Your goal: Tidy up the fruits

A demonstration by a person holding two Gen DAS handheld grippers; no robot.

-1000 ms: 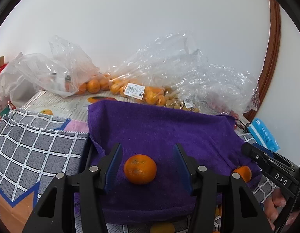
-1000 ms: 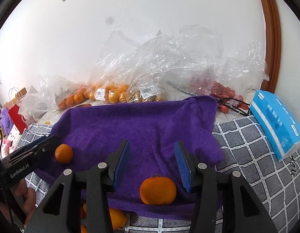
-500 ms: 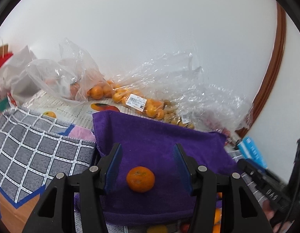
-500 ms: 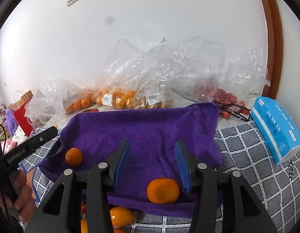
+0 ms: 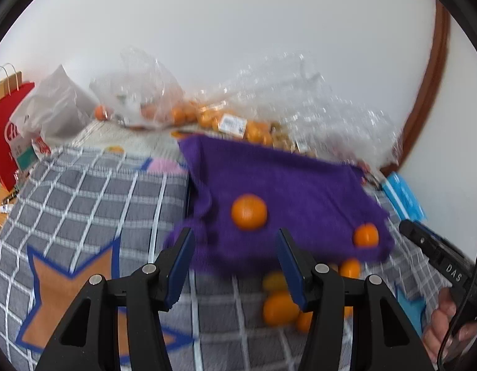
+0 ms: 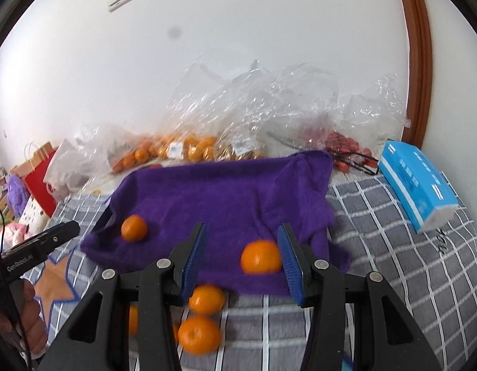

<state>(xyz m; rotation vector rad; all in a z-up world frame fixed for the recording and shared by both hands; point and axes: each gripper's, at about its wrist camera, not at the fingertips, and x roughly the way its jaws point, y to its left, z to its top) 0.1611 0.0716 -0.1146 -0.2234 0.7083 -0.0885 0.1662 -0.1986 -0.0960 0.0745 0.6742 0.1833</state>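
Observation:
Two oranges lie on a purple towel (image 5: 278,179): one to the left (image 5: 249,211) and one near its right front corner (image 5: 365,235). In the right wrist view they are the left one (image 6: 134,228) and the nearer one (image 6: 261,257) on the towel (image 6: 226,191). Loose oranges (image 6: 206,299) (image 6: 198,334) lie on the grey checked cloth in front of the towel, also in the left wrist view (image 5: 280,306). My left gripper (image 5: 235,266) is open and empty, short of the towel. My right gripper (image 6: 242,258) is open, the nearer orange beside its right finger.
Clear plastic bags of oranges (image 6: 176,148) and red fruit (image 6: 343,145) stand along the back wall. A blue tissue pack (image 6: 417,185) lies at the right. Red and white shopping bags (image 5: 12,130) stand at the left. The grey checked cloth (image 5: 83,204) covers the table.
Both grippers have pulled back and up from the towel, still open. The oranges stay on the towel and look farther away; loose oranges in front of it have come into view.

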